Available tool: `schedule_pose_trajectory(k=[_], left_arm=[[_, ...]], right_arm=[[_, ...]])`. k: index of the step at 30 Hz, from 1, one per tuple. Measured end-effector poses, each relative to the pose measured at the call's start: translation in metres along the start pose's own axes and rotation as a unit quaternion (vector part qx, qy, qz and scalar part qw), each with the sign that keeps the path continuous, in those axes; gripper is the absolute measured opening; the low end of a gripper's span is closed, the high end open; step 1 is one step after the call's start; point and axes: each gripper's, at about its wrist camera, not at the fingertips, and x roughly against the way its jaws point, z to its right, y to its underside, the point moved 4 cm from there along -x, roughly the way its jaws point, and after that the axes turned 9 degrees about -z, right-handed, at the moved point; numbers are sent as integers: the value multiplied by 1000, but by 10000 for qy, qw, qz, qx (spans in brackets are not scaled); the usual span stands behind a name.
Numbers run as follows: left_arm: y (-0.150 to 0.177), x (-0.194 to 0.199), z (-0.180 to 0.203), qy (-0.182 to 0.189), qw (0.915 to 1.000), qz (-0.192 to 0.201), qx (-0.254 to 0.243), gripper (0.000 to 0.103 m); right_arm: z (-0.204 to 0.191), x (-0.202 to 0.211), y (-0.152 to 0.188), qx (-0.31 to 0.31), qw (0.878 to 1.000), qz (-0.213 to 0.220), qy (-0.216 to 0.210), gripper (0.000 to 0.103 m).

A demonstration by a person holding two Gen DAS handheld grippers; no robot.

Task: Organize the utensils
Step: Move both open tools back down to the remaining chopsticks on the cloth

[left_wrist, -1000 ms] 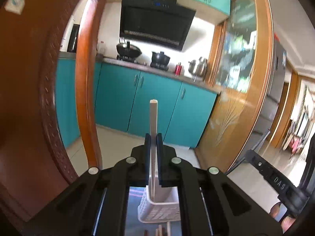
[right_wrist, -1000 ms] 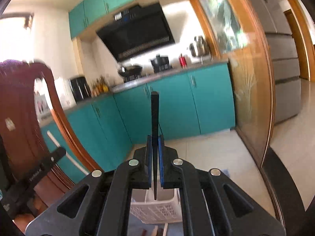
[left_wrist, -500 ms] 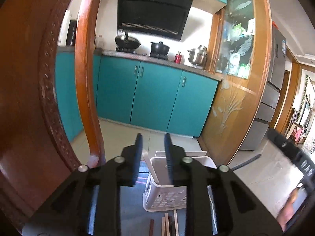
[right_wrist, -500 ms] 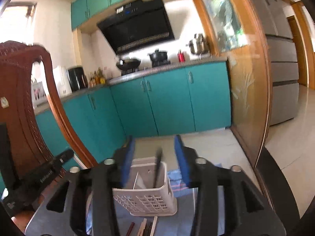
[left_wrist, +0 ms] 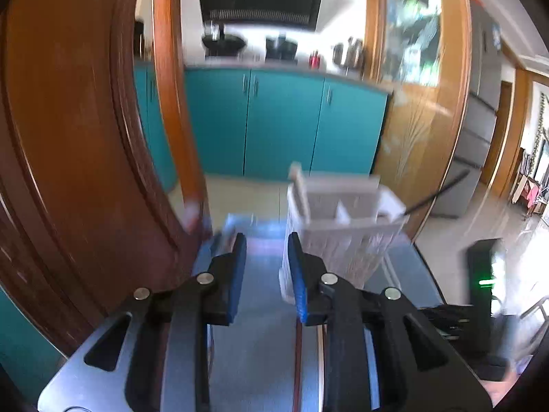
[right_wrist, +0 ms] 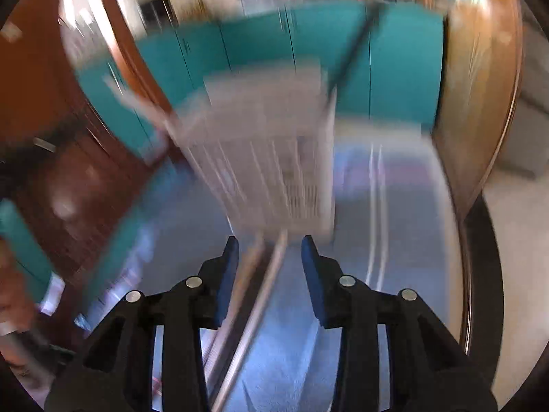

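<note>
In the left wrist view the left gripper (left_wrist: 267, 254) sits nearest, its blue-padded jaws spread a little apart with nothing between them, only the bluish table mat (left_wrist: 254, 353) showing in the gap. Under the right-hand finger (left_wrist: 298, 274) a dark red chopstick (left_wrist: 298, 360) and a pale one beside it lie on the mat, running toward the camera. Just beyond that finger stands the white slotted utensil basket (left_wrist: 346, 240), toward the far edge of the table; a pale chopstick (left_wrist: 299, 189) leans out of its left compartment and a black chopstick (left_wrist: 437, 192) pokes out to the right over its rim. This view alone shows the basket's inner dividers. To the left rises a carved wooden chair back (left_wrist: 79, 137); far behind are teal cabinets (left_wrist: 281, 123) and pots on the kitchen counter.

The right wrist view is heavily blurred. The right gripper (right_wrist: 269, 257) has its jaws apart and closing, empty, over a loose bundle of chopsticks (right_wrist: 254, 292) lying on the mat between and below the fingers; how many there are cannot be told. Only here do two pale chopsticks (right_wrist: 375, 213) show, lying on the mat to the right of the basket (right_wrist: 267, 158), which stands just past the fingertips with the black chopstick (right_wrist: 353, 44) slanting up from its right corner. At the lower left edge a hand (right_wrist: 13, 295) is partly visible.
</note>
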Motion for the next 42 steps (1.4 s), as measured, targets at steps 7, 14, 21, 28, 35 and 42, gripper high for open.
schedule_pose_trajectory(k=[7, 14, 21, 28, 35, 42], left_arm=[[19, -18, -1, 8, 9988, -472, -117, 37], [28, -35, -13, -109, 9953, -965, 1, 40], [43, -53, -10, -137, 9882, -1514, -181, 43], [61, -69, 4, -122, 9810, -1889, -429, 51], [75, -87, 17, -230, 9754, -2102, -625, 61], [83, -93, 28, -244, 9720, -2177, -850, 64]], right_arm=[[-4, -55, 1, -26, 9968, -533, 590, 38], [-3, -56, -11, -65, 9969, -642, 441, 8], [19, -37, -8, -141, 9941, -803, 719, 8], [55, 0, 0, -494, 9949, -522, 707, 8], [72, 1, 7, -573, 9934, -594, 795, 29], [48, -9, 8, -520, 9950, -590, 622, 36]])
